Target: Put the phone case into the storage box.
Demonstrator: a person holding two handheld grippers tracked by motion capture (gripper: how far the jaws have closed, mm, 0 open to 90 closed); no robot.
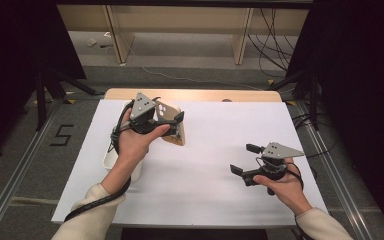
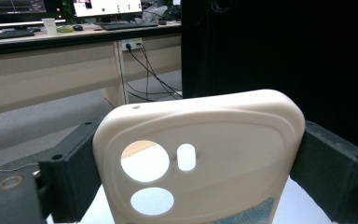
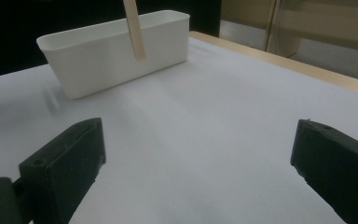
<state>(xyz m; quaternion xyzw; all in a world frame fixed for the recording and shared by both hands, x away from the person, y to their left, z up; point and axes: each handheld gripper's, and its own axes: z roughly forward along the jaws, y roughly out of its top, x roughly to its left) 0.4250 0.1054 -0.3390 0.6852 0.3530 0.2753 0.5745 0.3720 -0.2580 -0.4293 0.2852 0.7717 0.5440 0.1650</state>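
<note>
Black jaws of the left hand-held gripper [image 2: 193,158] stand spread wide in the left gripper view, yet they are not free: a cream phone case [image 2: 200,154] sits between them, and each jaw presses one long edge of it. The case stands upright with its back to the camera, showing two round camera cut-outs and one small oblong one. Its lower end is cut off by the bottom of that view, where a patch of blue-green pattern can just be made out. From the high view the same left hand-held gripper [image 1: 172,122] is lifted above the white surface [image 1: 205,185], with the phone case [image 1: 172,132] tilted and partly hidden behind the grey plate and the hand [image 1: 132,142]. A white bin [image 1: 111,159] lies just below and to the left of that hand, mostly covered by the forearm. In the right gripper view the bin [image 3: 116,51] is plain, and a thin pale edge hanging in front of it is probably the case seen edge-on.

The right hand-held gripper [image 1: 242,160] rests low near the right edge of the surface, well apart from the case. Its jaws are spread wide with nothing between them but bare white surface [image 3: 200,140].
</note>
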